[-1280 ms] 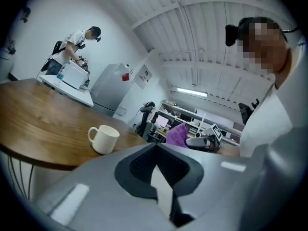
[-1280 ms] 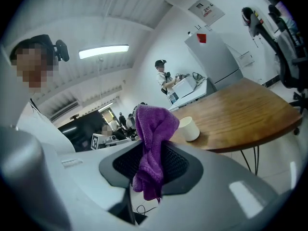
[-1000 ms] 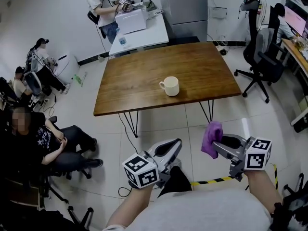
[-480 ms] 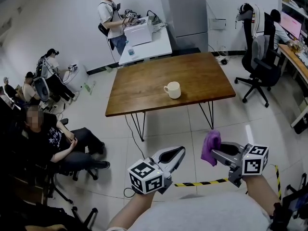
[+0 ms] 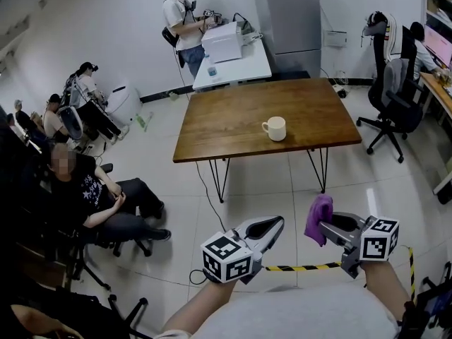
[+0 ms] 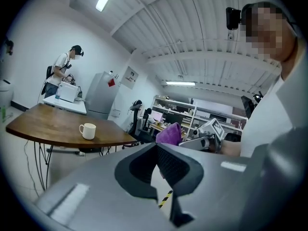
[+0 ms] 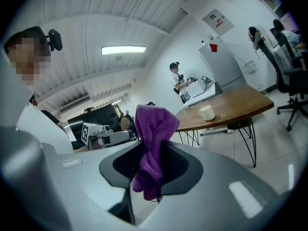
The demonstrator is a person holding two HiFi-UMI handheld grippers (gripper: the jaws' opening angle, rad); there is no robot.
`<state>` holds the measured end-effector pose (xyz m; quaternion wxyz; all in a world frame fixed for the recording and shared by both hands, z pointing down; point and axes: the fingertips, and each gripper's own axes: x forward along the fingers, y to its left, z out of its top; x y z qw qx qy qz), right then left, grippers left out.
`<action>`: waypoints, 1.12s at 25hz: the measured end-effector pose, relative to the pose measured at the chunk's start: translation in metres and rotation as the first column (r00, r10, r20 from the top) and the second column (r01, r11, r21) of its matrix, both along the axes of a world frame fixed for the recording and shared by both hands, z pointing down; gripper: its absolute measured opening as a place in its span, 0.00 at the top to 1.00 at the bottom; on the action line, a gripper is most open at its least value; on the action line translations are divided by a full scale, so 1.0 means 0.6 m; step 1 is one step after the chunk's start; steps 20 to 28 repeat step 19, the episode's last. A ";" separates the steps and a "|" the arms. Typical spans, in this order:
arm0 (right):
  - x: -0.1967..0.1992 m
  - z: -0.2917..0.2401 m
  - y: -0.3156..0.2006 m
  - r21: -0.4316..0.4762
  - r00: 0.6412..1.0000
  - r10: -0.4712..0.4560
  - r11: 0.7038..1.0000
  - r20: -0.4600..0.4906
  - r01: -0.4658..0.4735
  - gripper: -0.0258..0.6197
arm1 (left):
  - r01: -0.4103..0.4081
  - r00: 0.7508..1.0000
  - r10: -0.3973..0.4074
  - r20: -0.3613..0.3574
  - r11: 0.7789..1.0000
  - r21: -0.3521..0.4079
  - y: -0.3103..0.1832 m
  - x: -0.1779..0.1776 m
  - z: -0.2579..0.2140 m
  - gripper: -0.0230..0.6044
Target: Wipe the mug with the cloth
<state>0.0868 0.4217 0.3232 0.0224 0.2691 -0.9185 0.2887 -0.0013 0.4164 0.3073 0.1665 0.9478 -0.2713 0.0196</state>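
Finds white mug (image 5: pixel 275 128) further right on the bench (image 5: pixel 226 122) than a second ago, well apart; pinches limp purple cloth (image 5: pixel 319 216) in right gripper (image 5: pixel 323 227) jaws, left gripper (image 5: pixel 280 222) jaws pressed together; mug likely rigid, breakable, best held by handle.

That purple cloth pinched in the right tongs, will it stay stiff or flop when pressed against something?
Probably floppy: the purple cloth bunches above the right tongs and droops below them. Likely light, since one pinch carries it whole. It should mould around the mug rather than shove it.
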 end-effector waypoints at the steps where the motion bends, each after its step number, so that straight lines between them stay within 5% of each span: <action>1: 0.001 -0.001 -0.001 -0.003 1.000 -0.001 1.000 -0.001 0.001 0.78 | 0.001 1.000 -0.001 0.005 1.000 -0.004 -0.001 0.002 0.002 0.96; 28: -0.051 0.023 0.008 -0.010 0.999 -0.038 0.999 -0.009 0.038 0.78 | 0.028 0.999 -0.028 0.024 1.000 -0.014 0.004 -0.041 0.028 0.96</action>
